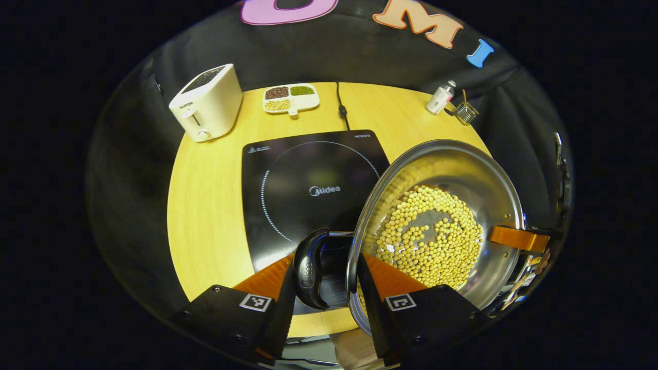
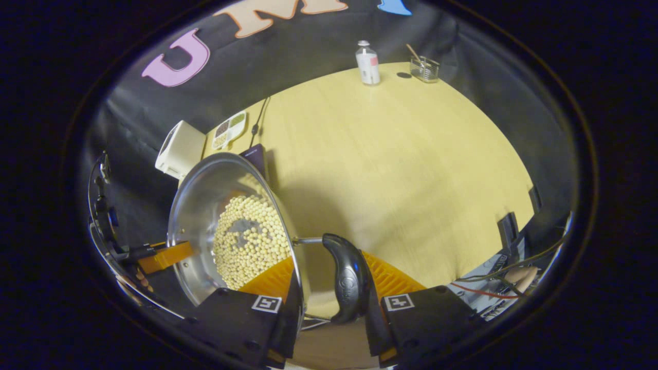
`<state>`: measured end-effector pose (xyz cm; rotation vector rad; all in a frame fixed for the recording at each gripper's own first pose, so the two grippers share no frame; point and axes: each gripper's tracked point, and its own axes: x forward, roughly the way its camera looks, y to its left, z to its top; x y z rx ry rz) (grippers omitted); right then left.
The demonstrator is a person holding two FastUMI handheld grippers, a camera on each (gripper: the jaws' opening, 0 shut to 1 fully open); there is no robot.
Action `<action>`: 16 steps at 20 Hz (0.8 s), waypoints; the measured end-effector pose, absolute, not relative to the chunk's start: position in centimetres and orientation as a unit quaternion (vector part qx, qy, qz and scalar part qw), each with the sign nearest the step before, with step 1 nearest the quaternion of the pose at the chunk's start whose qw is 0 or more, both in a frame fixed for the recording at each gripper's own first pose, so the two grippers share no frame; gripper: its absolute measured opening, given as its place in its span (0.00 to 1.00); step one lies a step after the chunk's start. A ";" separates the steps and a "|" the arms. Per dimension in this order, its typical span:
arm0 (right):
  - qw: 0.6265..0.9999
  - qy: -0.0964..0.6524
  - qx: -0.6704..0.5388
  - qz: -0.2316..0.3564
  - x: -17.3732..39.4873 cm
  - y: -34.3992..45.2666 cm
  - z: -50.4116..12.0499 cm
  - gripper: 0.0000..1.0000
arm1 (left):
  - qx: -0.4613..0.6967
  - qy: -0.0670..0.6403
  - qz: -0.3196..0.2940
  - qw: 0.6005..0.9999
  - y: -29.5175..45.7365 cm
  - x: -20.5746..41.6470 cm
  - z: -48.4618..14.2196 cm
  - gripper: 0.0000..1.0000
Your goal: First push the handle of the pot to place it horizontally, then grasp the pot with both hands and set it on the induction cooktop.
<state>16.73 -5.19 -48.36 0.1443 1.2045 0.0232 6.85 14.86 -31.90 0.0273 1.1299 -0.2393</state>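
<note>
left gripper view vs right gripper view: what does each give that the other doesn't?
Left gripper view adds: the induction cooktop's whole top face with its printed ring, just left of the pot.
Right gripper view adds: the wide bare stretch of table right of the pot, plus loose cables off its near edge.
Both: the pot of beans, clamped at opposite handles by the left gripper and right gripper; toaster, divided dish, bottle.

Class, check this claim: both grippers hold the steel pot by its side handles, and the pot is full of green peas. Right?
Not quite. The left gripper view shows the pot holding pale yellow beans, not green peas. The rest stands: each gripper holds a handle.
</note>
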 end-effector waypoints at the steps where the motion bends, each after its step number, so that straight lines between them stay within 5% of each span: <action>1: 0.822 0.566 0.069 0.016 16.8 -5.1 -48.4 0.58 | 0.012 0.532 -0.109 0.840 15.7 7.1 -31.7 0.66; 9: 0.827 0.552 0.096 0.051 18.3 -5.4 -48.0 0.52 | 0.014 0.511 -0.059 0.857 21.0 9.5 -31.5 0.66; 16: 0.825 0.554 0.093 0.068 19.2 -7.1 -47.1 0.58 | 0.010 0.507 -0.026 0.861 23.6 11.4 -32.1 0.66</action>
